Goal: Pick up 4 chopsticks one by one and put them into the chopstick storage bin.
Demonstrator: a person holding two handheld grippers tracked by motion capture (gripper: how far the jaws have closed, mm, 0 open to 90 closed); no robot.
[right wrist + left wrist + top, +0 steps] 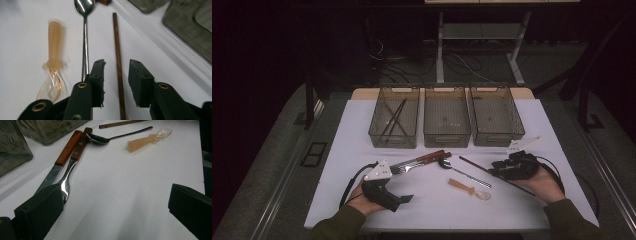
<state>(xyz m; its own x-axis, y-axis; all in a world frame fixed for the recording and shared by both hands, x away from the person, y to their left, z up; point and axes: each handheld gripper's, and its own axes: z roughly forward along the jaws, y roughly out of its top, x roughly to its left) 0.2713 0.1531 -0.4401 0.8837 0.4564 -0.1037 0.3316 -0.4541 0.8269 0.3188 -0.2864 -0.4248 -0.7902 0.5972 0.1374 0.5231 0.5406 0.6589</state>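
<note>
**Right jaws straddle the lone chopstick**

Black jaws of the right gripper [116, 82] stand either side of a dark wooden chopstick [117, 57], with a gap showing on both sides; no pinch yet. No earlier frame to compare.

Chopstick lies flat on the white table [432, 205], at the right of the cutlery group, in front of the right-hand basket [496, 115]. Judged light, rigid, thin and round: likely to roll or pivot if taken off-centre. Best hold looks like mid-shaft, pads square across it, since it sits low on the surface.

Just beside it: a metal spoon [85, 37], then a translucent plastic spoon [53, 65]. Further left, a wood-handled knife [65, 151] and fork [75, 155] lie side by side.

Left gripper [404, 198] rests near the front edge, jaws spread wide, nothing between them. The left basket [394, 117] already holds dark sticks.
</note>
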